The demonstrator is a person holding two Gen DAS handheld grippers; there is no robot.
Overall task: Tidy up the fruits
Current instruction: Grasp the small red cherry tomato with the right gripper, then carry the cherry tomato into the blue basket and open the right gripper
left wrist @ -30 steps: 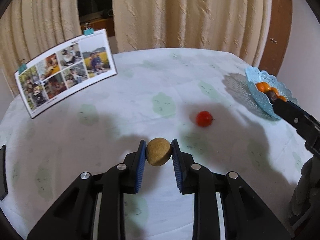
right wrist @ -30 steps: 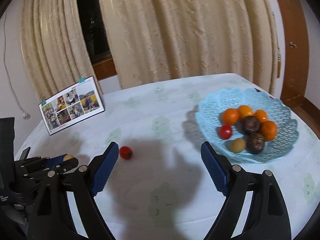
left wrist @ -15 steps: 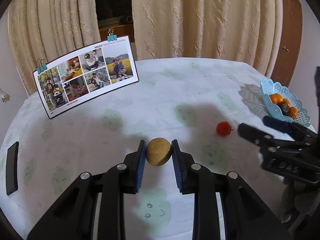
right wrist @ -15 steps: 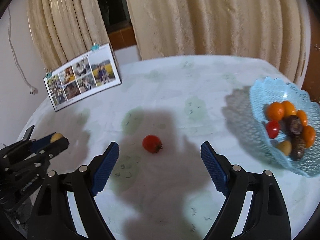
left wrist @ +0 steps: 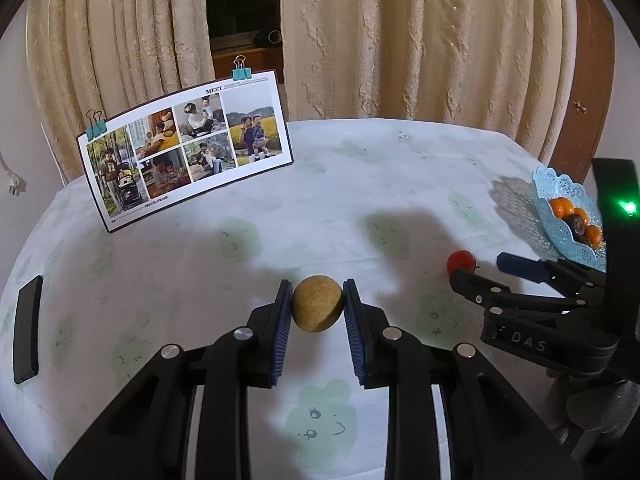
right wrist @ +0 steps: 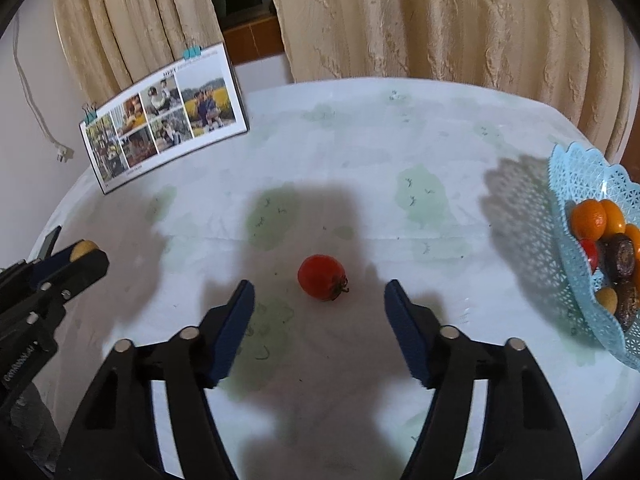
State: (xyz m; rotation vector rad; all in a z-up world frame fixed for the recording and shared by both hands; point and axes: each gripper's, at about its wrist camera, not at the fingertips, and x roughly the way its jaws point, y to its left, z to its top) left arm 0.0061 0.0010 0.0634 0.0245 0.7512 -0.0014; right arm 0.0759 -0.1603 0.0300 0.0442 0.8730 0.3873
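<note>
Red tomato (right wrist: pixel 322 277) sits loose on the table (right wrist: pixel 360 160), near centre, ahead of and between the right tool (right wrist: pixel 319 312) pads; jaws closing, not touching it yet, so nothing gripped there. Looks like a straight-on pickup, stem pointing toward the right pad. Left tool (left wrist: pixel 316 312) is clenched on a round tan fruit (left wrist: pixel 317 309), held clear of the table, probably parked until the right side finishes. Blue lattice basket (right wrist: pixel 560 216) sits at the table's right edge, already carrying oranges and dark fruits, likely the drop target. Open cloth between tomato and basket, no obstacles. Photo board (right wrist: pixel 164 120) stands far left-back, out of the path. Left tool is near the right one, so watch for crossover.
</note>
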